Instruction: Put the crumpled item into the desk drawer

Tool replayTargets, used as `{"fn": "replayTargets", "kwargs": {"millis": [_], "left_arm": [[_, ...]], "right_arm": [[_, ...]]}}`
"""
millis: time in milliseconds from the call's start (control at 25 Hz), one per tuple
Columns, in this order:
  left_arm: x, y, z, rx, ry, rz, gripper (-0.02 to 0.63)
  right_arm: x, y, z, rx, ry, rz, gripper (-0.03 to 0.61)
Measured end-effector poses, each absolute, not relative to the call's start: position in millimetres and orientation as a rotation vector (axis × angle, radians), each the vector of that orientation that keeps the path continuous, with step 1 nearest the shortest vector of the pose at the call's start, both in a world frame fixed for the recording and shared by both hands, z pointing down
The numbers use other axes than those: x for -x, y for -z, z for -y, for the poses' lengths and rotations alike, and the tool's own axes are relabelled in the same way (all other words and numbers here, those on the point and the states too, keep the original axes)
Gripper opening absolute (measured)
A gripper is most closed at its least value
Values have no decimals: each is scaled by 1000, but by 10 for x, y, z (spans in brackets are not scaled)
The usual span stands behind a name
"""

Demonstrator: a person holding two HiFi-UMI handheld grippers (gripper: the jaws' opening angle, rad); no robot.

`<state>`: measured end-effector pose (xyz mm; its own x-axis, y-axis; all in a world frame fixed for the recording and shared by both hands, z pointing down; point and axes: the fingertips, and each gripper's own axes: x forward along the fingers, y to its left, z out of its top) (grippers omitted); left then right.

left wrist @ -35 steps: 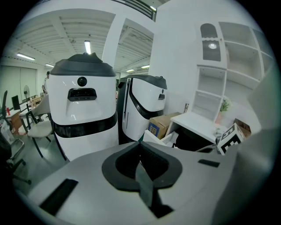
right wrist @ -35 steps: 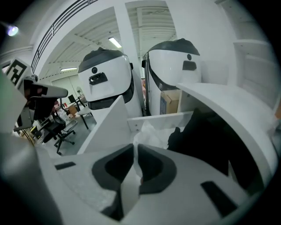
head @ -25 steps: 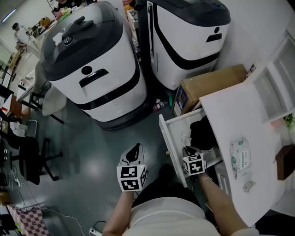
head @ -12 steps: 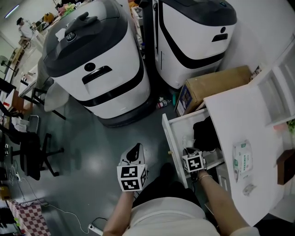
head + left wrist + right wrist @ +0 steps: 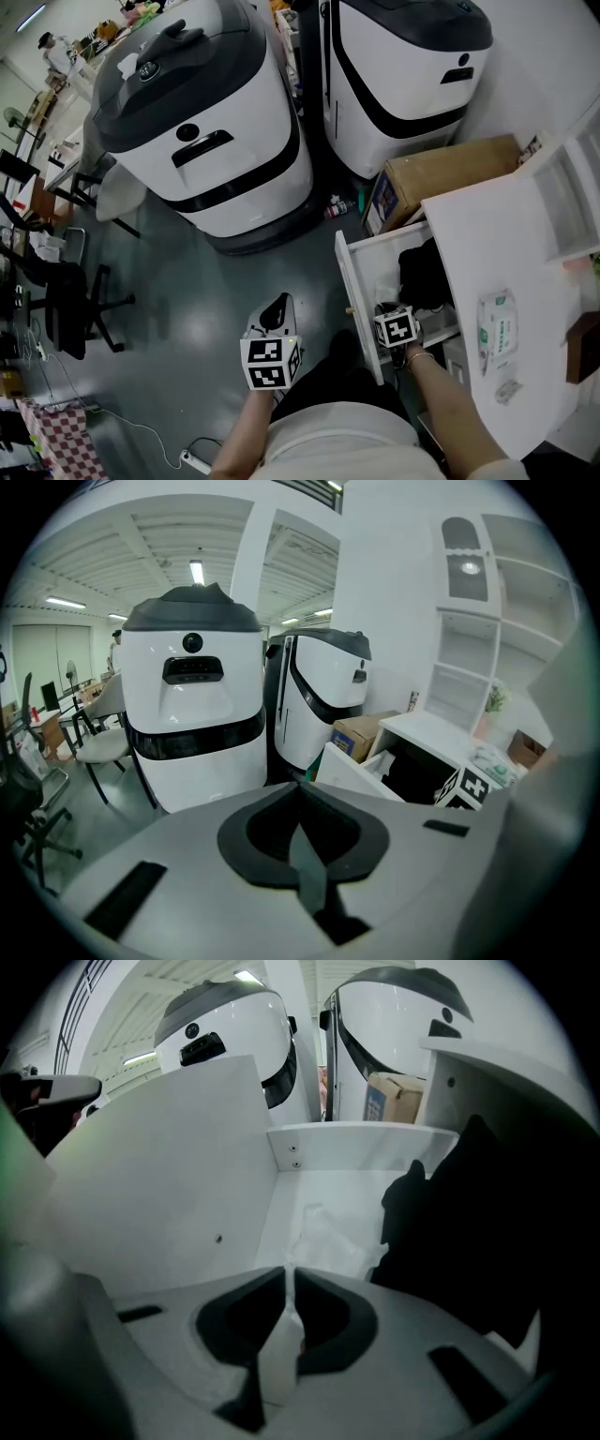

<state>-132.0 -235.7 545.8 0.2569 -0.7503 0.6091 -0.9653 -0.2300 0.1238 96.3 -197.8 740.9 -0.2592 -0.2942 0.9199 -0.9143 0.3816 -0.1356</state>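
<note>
Your right gripper (image 5: pixel 386 310) sits low inside the open white desk drawer (image 5: pixel 352 281), its jaws pressed together on a pale sliver of the crumpled white plastic item (image 5: pixel 323 1234); that item rests on the drawer floor, just beside a black fabric bundle (image 5: pixel 469 1232); your left gripper (image 5: pixel 276 305) hangs over the glossy grey floor (image 5: pixel 187 309), well apart from the drawer, jaws closed on nothing; a large white-and-black rounded machine (image 5: pixel 211 141) stands beyond

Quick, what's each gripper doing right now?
Left gripper: closed, empty.
Right gripper: closed on the crumpled item, inside the drawer.
</note>
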Motion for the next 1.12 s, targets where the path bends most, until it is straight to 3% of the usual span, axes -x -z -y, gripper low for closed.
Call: {"fn": "replayTargets", "kwargs": {"millis": [1120], "left_arm": [[1292,-5547,2348,-2047,-626,1519,-5]], "right_arm": [[-890,-7418,1956,-1093,-999,1818,73]]}}
